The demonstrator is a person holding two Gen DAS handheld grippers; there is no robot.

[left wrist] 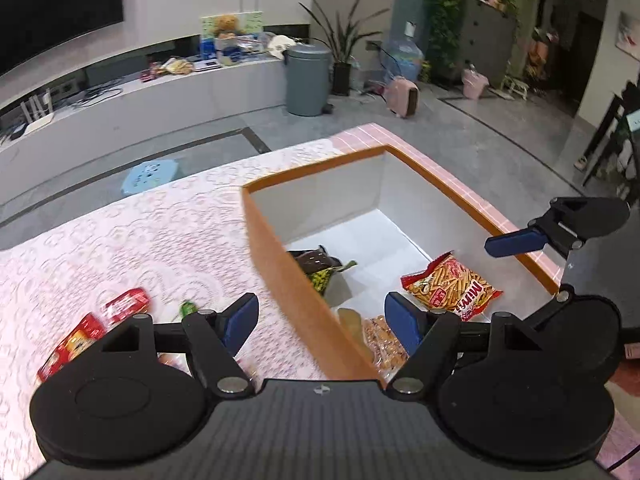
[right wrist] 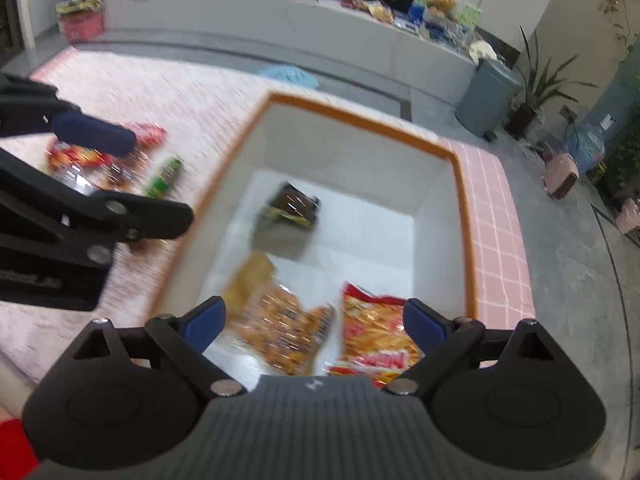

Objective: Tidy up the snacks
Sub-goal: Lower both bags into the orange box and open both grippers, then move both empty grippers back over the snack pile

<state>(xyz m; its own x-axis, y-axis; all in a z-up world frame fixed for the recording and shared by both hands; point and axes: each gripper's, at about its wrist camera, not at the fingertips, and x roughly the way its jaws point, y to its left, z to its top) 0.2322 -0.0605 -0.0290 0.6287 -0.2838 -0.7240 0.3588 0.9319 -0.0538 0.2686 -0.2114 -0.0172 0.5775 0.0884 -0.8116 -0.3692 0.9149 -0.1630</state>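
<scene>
- left gripper (left wrist: 322, 320) is spread wide with nothing between the blue pads, hanging right over the near-left wall of the orange box (left wrist: 280, 264)
- right gripper (right wrist: 316, 326) is wide open too, nothing pinched, it sits above the near end of that same box (right wrist: 466, 240)
- no earlier frame to compare, so that's just how the jaws stand
- straight ahead of the right gripper and just below it: a red bag of stick snacks (right wrist: 376, 332) lying on the white box floor, seen from the left cam too (left wrist: 452, 286), just right of the left gripper's right finger
- next to it on the left, an orange cracker bag (right wrist: 286, 330), touching or nearly touching the red bag, blurry so can't say which
- a yellowish pack (right wrist: 250, 276) sits just beyond the cracker bag
- farther ahead in the box, a dark brown bag (right wrist: 294, 204) with green-yellow print, well apart from the red bag
- outside the box, left of both grippers on the pink lace tablecloth (left wrist: 140, 232): 2 red packs (left wrist: 96, 328) and a small green pack (right wrist: 164, 176), still waiting
- those red packs lie just under the left gripper's left finger in its own view
- grey bin (left wrist: 308, 80) on the floor far ahead
</scene>
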